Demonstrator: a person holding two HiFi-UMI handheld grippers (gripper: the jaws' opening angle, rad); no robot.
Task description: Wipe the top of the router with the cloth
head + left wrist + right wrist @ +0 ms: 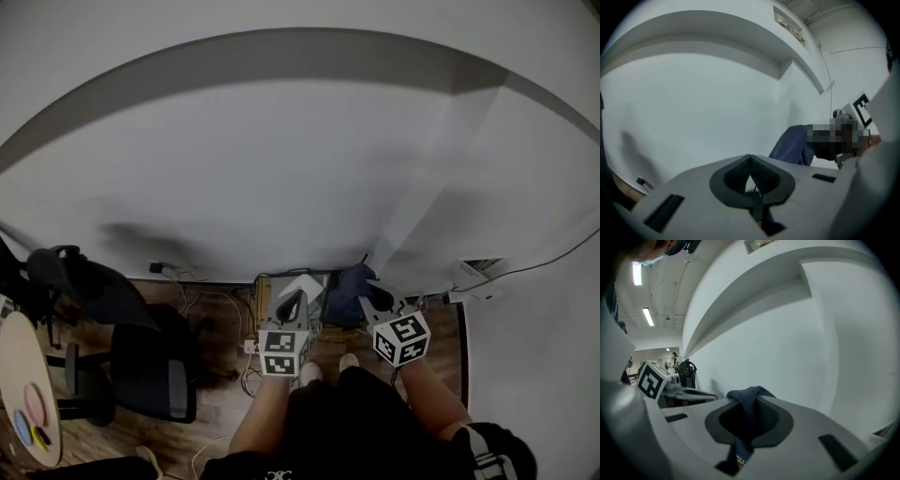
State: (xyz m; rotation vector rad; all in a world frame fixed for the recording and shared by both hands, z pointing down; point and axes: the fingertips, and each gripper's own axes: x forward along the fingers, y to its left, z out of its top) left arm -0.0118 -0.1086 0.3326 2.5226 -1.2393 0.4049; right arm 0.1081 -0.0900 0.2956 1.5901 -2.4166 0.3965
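Down in the head view, the left gripper and right gripper hung side by side before a white wall, with the blue cloth at the right one's tips. The left gripper view showed its jaws pressed together with nothing between them. The right gripper view showed its jaws clamped on the cloth.

I take the low stand at the foot of the wall as my mark. On its top lies the router. The left gripper hovers just before the stand, over its right part. The right gripper is off to the stand's right, with the cloth between its jaws, on the side nearer the stand. Left of the stand, cables lie on the floor. Farther left stands an office chair, and farthest left a round table. The person's shoes stand before the stand.
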